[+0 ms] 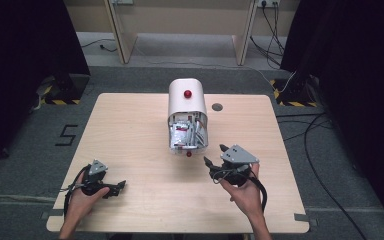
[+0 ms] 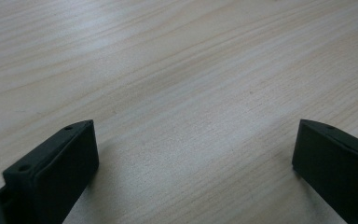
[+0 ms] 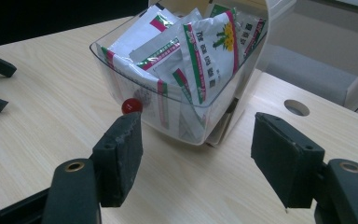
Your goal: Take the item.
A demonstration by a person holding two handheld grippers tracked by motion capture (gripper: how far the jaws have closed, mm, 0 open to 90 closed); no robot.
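The white dispenser (image 1: 187,117) stands at mid-surface, its clear drawer (image 3: 121,65) tilted open toward the person and packed with sachets (image 3: 205,51). The right tongs (image 1: 215,156) sit just short of the drawer, jaws apart and empty, near its red knob (image 3: 131,105). The left tongs (image 1: 122,185) rest low over bare wooden surface (image 2: 191,70) near the front-left edge, jaws apart and empty. Sachet print is too small to read.

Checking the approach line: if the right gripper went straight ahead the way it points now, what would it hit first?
Most likely the clear tilt-out bin full of sachets, which sits centred just ahead of the open right gripper; its red knob is nearest the left jaw. Depth is uncertain.
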